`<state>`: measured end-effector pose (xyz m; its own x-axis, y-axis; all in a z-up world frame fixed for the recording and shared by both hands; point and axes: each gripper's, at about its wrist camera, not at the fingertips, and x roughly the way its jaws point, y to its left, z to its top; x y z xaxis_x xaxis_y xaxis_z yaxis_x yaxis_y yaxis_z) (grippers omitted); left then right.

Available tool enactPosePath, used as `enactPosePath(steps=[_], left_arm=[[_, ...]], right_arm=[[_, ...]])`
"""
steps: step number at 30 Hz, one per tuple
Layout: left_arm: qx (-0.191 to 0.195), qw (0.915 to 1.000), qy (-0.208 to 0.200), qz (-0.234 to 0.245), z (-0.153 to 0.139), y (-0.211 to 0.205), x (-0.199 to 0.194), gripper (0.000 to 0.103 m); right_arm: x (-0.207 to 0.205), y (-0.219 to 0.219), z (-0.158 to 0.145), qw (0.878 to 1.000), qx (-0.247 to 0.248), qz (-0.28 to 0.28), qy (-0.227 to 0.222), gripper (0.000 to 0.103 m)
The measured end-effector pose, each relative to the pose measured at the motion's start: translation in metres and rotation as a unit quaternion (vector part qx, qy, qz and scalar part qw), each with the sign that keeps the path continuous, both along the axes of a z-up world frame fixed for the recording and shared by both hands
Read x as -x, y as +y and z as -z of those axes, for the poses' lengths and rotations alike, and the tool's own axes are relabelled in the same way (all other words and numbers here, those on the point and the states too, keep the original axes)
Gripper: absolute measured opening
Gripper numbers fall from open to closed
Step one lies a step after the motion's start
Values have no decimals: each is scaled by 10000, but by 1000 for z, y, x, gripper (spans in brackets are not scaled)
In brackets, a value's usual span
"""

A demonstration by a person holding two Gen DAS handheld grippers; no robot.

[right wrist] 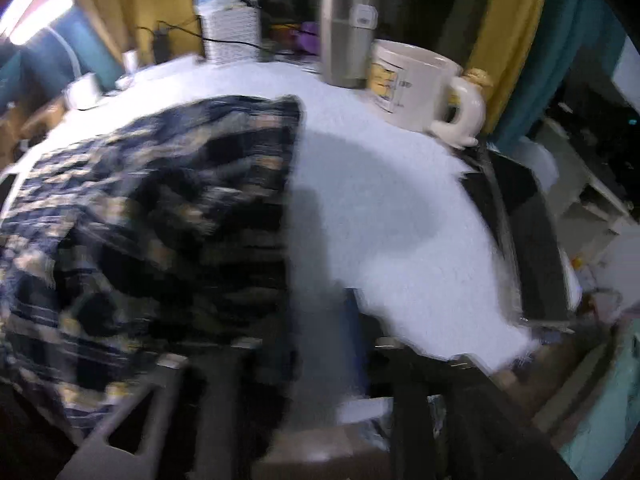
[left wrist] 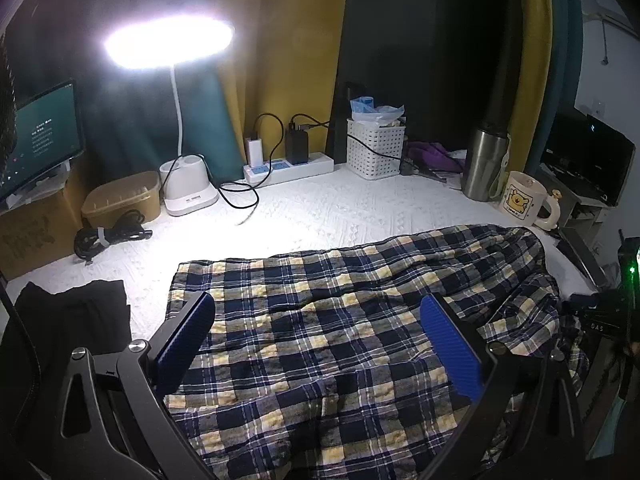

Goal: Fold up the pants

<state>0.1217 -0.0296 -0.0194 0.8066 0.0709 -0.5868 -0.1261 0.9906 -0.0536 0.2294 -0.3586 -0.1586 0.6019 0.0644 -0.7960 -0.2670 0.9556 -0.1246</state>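
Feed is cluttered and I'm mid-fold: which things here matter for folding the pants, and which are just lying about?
For the job: plaid pants; left hand-held gripper, open above them; white table cover.

Lying about: lamp, power strip, white basket, steel tumbler, mug, black cloth, monitor.

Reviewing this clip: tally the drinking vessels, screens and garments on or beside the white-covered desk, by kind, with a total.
Drinking vessels: 2, steel tumbler and bear mug
Screens: 2, monitor and laptop
Garments: 2, plaid pants and black garment
Total: 6
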Motion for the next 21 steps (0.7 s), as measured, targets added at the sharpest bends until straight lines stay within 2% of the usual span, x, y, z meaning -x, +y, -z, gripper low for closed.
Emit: enactPosePath(steps=[1, 2, 5, 6, 7, 9, 10, 12, 13, 14, 17, 19, 21], left_arm=[[0, 10000, -9, -2, -1, 0, 1, 101], [2, 10000, -13, -3, -1, -1, 2, 101], [-25, 10000, -15, 6, -2, -2, 3, 101], [-30, 10000, -15, 9, -3, -2, 3, 101], [-19, 10000, -18, 8, -3, -2, 4, 101], [-34, 10000, -40, 20, -5, -3, 5, 101], [-48, 10000, -50, 25, -6, -3, 5, 101], [-67, 10000, -67, 25, -7, -3, 7, 101], [-62, 10000, -74, 18, -8, -2, 8, 101], [-52, 10000, -79, 5, -8, -1, 8, 101], [-53, 10000, -69, -29, -7, 1, 12, 101], [-46, 9999, -56, -73, -7, 3, 14, 101], [-32, 9999, -39, -117, -6, 5, 15, 101]], right_arm=[[-2, -5, 1, 9998, 124, 129, -38, 103], [-3, -11, 3, 9994, 202, 282, -15, 103], [1, -27, 1, 9991, -306, 302, 9, 103], [6, -28, -6, 9988, -305, 325, -183, 103], [6, -28, -6, 9988, -305, 325, -183, 103], [14, -26, -19, 9975, -535, 262, -391, 102], [19, -23, -27, 9960, -716, 157, -505, 100], [22, -14, -34, 9935, -948, -99, -618, 83], [19, -5, -35, 9929, -1023, -256, -557, 65], [17, 1, -32, 9922, -1104, -384, -428, 57], [13, 16, -18, 9893, -1290, -683, -49, 47], [12, 23, -12, 9874, -1364, -795, 71, 46], [11, 28, -10, 9847, -1490, -888, 150, 34]])
